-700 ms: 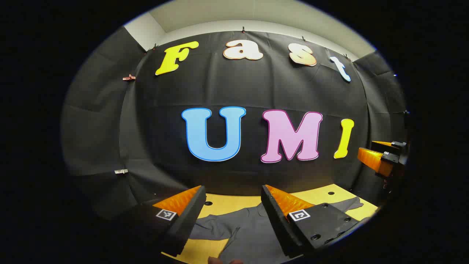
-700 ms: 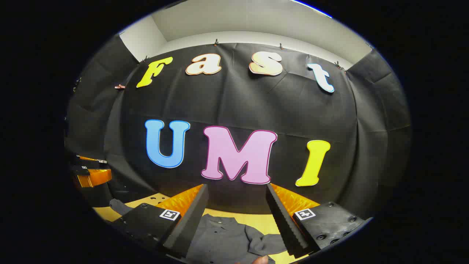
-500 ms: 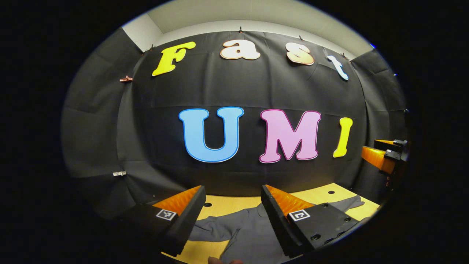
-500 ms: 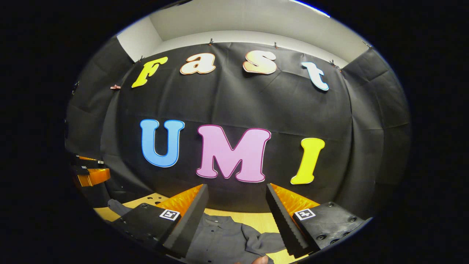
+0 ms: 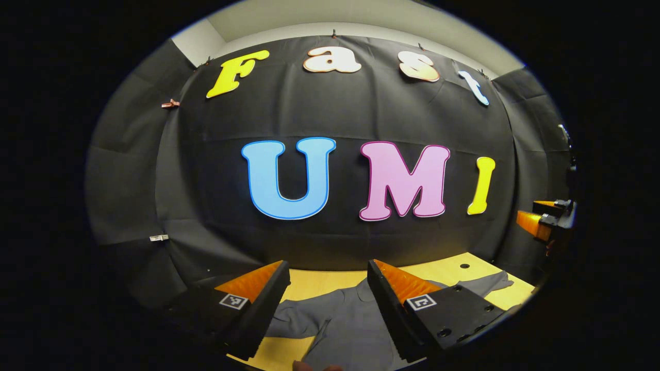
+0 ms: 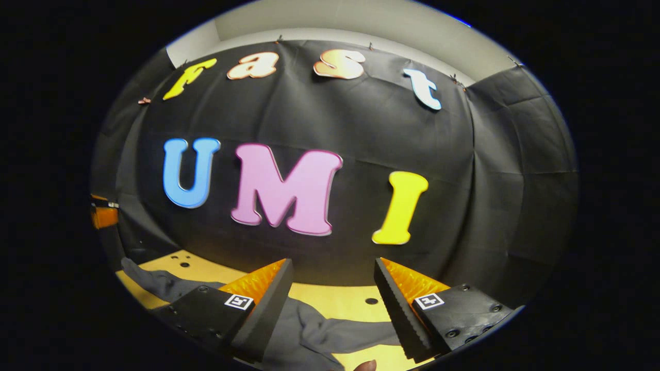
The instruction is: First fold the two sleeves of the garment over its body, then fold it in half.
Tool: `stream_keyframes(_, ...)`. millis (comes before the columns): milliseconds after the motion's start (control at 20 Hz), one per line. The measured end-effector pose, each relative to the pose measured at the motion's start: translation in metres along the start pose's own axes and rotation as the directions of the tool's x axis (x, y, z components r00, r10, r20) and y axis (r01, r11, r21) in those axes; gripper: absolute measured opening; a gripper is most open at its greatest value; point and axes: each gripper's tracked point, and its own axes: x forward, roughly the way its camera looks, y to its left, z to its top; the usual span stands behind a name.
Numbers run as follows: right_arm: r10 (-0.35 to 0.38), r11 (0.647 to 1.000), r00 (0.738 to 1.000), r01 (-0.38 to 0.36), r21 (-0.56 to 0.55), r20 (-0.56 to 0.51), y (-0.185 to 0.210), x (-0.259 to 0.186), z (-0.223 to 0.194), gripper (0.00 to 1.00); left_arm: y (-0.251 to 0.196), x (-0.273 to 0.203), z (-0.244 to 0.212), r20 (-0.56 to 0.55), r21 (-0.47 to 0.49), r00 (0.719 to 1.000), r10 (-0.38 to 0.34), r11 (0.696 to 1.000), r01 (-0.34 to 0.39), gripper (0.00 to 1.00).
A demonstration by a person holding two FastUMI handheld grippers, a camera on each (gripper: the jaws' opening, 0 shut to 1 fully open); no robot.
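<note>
A dark grey garment (image 5: 343, 324) lies flat on the yellow table (image 5: 319, 283). One sleeve (image 5: 484, 283) stretches to the right in the left gripper view, another (image 5: 299, 322) to the left. My left gripper (image 5: 327, 304) hovers open above the garment's collar area, nothing between its fingers. My right gripper (image 6: 332, 306) is open too, above a sleeve (image 6: 350, 330) and the garment's edge (image 6: 154, 283). The right gripper (image 5: 546, 219) also shows at the far right edge of the left gripper view; the left gripper (image 6: 103, 214) shows at the left edge of the right gripper view.
The yellow table (image 6: 335, 304) has small round holes (image 6: 371, 301) and ends at the black cloth wall (image 5: 330, 242) close behind the garment. A fingertip (image 6: 366, 366) shows at the bottom edge of the right gripper view.
Both grippers tilted down slightly and stayed open. The right gripper swung to the right, so the wall slid left and more bare table and sleeve came into its view.
</note>
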Motion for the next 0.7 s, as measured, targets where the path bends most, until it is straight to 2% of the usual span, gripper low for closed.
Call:
stream_keyframes(150,-0.059,0.998,0.993,0.061,0.016,-0.099,-0.049,0.028,-0.059,0.98,-0.024,-0.002,0.004,0.017,0.005,1.0,-0.026,1.0,0.026,0.95)
stream_keyframes(300,-0.111,0.993,0.976,0.114,0.005,-0.188,-0.093,0.05,-0.117,0.98,-0.049,-0.002,-0.005,-0.008,0.015,0.999,-0.051,0.999,0.051,0.95)
stream_keyframes(500,-0.14,0.99,0.947,0.138,-0.028,-0.288,-0.128,0.077,-0.187,0.98,-0.079,-0.002,-0.024,-0.07,-0.009,0.995,-0.075,0.997,0.074,0.95)
stream_keyframes(700,-0.147,0.989,0.912,0.147,-0.03,-0.384,-0.153,0.099,-0.249,0.98,-0.093,0.001,-0.034,-0.106,-0.001,0.992,-0.063,0.998,0.063,0.95)
